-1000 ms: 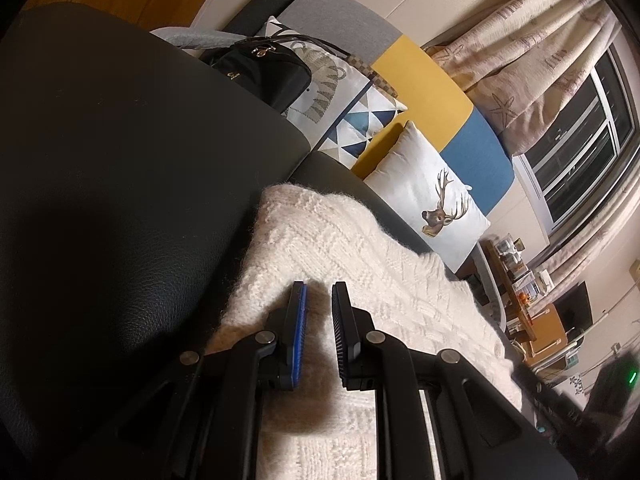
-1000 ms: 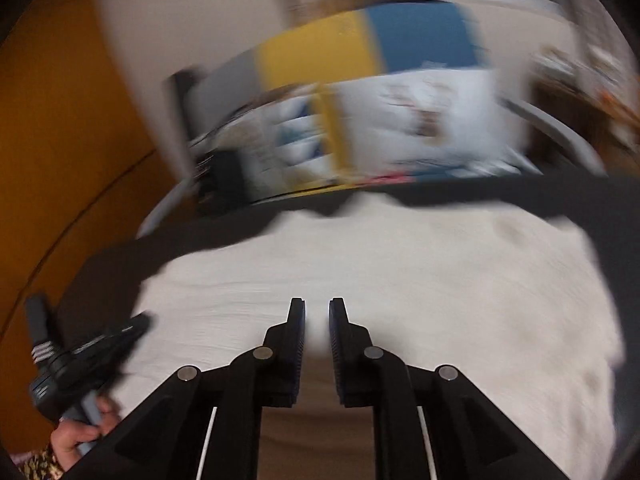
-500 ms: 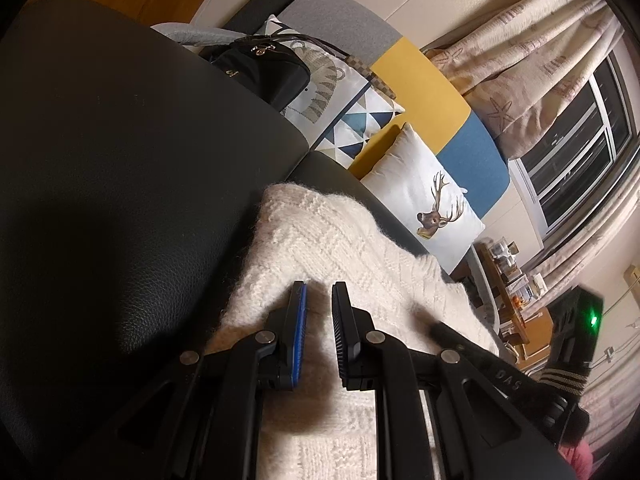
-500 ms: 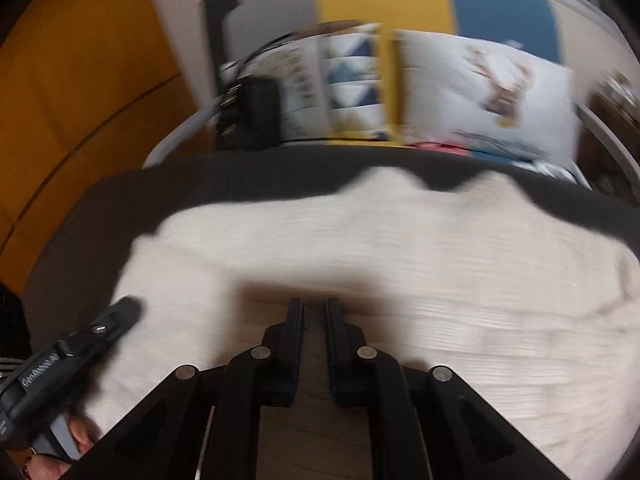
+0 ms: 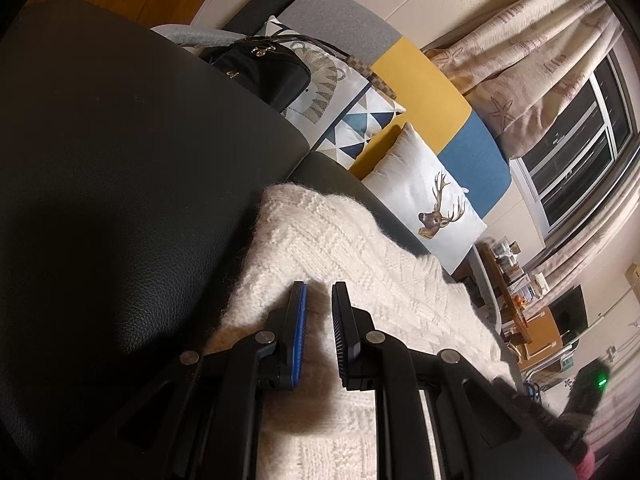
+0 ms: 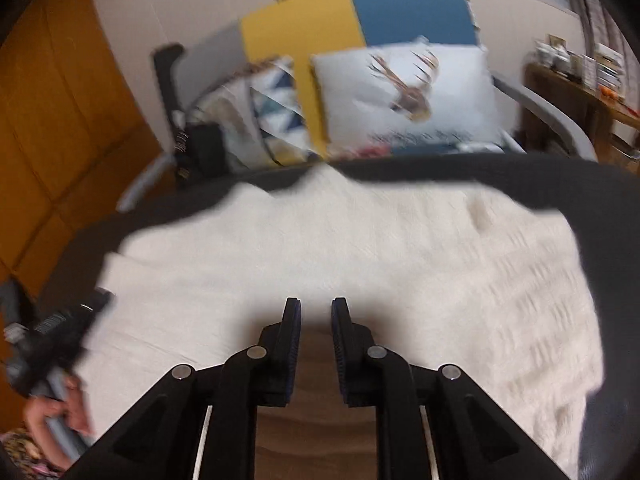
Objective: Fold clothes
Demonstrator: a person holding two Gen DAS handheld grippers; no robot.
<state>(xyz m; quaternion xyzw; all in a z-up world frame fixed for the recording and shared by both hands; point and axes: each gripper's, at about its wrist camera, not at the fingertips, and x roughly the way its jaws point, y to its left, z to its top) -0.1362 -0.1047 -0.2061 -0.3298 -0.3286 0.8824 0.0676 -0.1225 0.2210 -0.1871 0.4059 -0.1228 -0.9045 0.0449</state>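
- While a cream knitted sweater (image 6: 340, 248) lies spread flat on a dark leather-like surface (image 5: 120, 184), both hand-held grippers hang just over its near part.
- Left gripper (image 5: 319, 298): its fingers stand slightly apart with a narrow gap, nothing between them; the tips sit over the sweater's left edge, beside the bare dark surface.
- Right gripper (image 6: 315, 312): fingers likewise a little spread, gripping nothing, above the sweater's near edge around the middle; a brown wood-grain strip (image 6: 316, 420) shows below them.
- In the right wrist view, which is blurred, the left gripper appears at the near left, held by a hand (image 6: 60, 412).
- Beyond the far edge stands a sofa with yellow and blue back panels (image 6: 352, 12), bearing a deer-print cushion (image 5: 424, 200), a triangle-pattern cushion (image 5: 360, 128) and a black bag (image 5: 260, 68).
- Curtains (image 5: 528, 80) and a window (image 5: 580, 136) are at the far right.
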